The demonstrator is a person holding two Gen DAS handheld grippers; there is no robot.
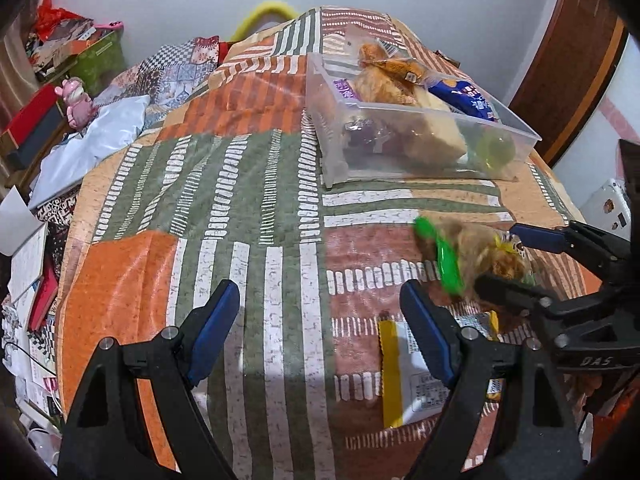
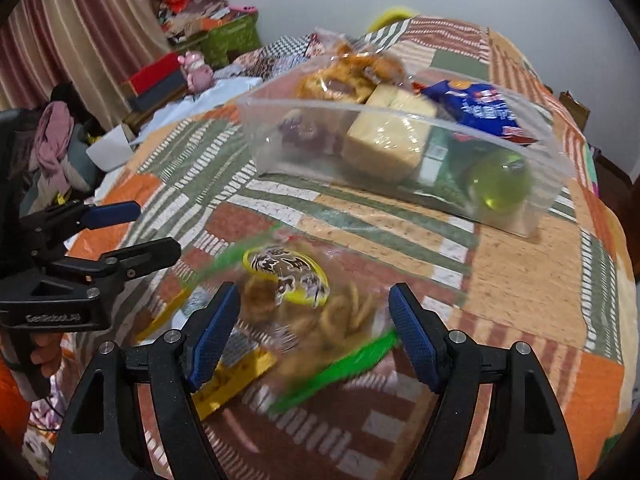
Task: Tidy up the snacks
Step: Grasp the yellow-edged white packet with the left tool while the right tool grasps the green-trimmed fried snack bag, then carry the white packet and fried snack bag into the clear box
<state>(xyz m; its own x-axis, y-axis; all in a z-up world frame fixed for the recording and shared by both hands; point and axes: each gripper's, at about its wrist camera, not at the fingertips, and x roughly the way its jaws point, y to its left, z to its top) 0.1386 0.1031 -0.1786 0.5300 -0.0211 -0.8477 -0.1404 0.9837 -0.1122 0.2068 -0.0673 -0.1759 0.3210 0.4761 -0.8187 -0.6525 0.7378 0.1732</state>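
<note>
The clear bin [image 2: 404,152] holds bread, a blue packet [image 2: 484,110] and a green ball. The snack bag [image 2: 304,304] lies between the released right gripper [image 2: 316,336], over a yellow packet [image 1: 400,376]. The left gripper [image 1: 320,328] gapes empty.

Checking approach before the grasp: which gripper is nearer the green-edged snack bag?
Right. The right gripper straddles the green-edged snack bag with open fingers; the left gripper sits off to its left, also open.

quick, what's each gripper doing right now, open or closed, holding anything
Left gripper: open, holding nothing.
Right gripper: open around the green-edged snack bag, not clamped on it.
</note>
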